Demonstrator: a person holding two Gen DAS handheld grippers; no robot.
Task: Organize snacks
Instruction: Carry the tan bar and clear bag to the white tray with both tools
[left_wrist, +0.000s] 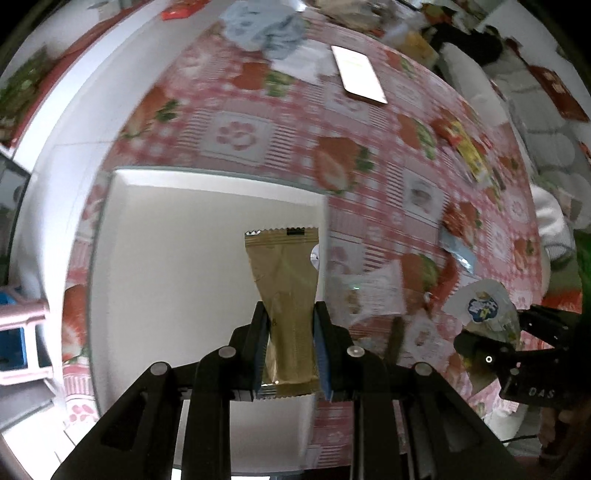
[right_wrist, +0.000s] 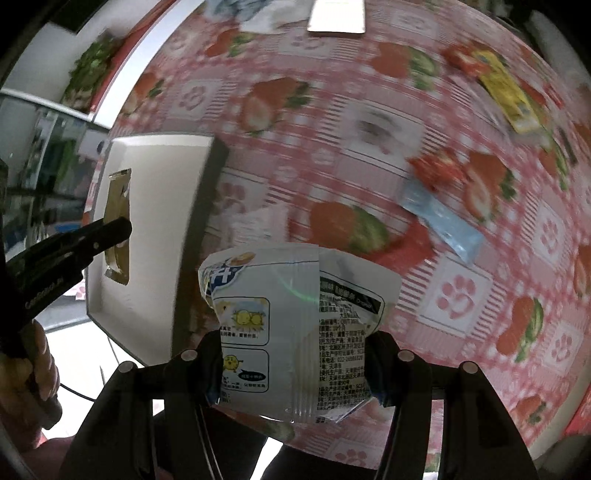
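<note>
My left gripper is shut on a long gold snack packet, which hangs above the inside of a white box. My right gripper is shut on a white printed snack bag, held over the strawberry tablecloth just right of the box. The right wrist view also has the left gripper with the gold packet over the box. In the left wrist view, the right gripper carries the white bag at the far right.
Loose snacks lie on the cloth: a yellow packet, a red one, a light blue one and a white wrapper. A flat white slab and blue cloth lie at the far side. The table edge runs along the left.
</note>
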